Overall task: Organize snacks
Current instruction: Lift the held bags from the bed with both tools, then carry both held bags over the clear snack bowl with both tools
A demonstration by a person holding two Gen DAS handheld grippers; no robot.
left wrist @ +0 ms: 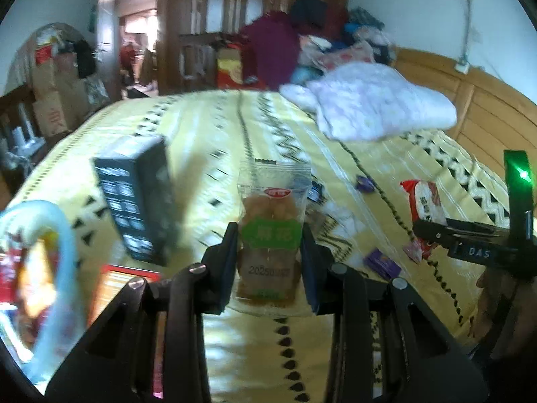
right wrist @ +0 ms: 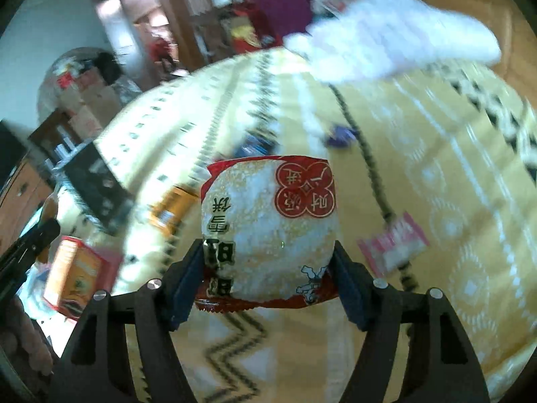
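Yellow patterned bedspread point(left wrist: 214, 127) spreads beneath me, loose snacks scattered toward its right edge, boxes near the left. My left gripper point(left wrist: 270, 258) is clamped on a clear pastry packet point(left wrist: 272, 221), lifted off the cover; my right gripper point(right wrist: 268, 268) pinches a red-rimmed rice cracker packet point(right wrist: 268, 228) by its lower sides, jaws spread to the packet's width. Both seem light, crinkly and slick, the contents brittle, so I judge a gentle hold across the sealed edges safest, not the crumbly middle.
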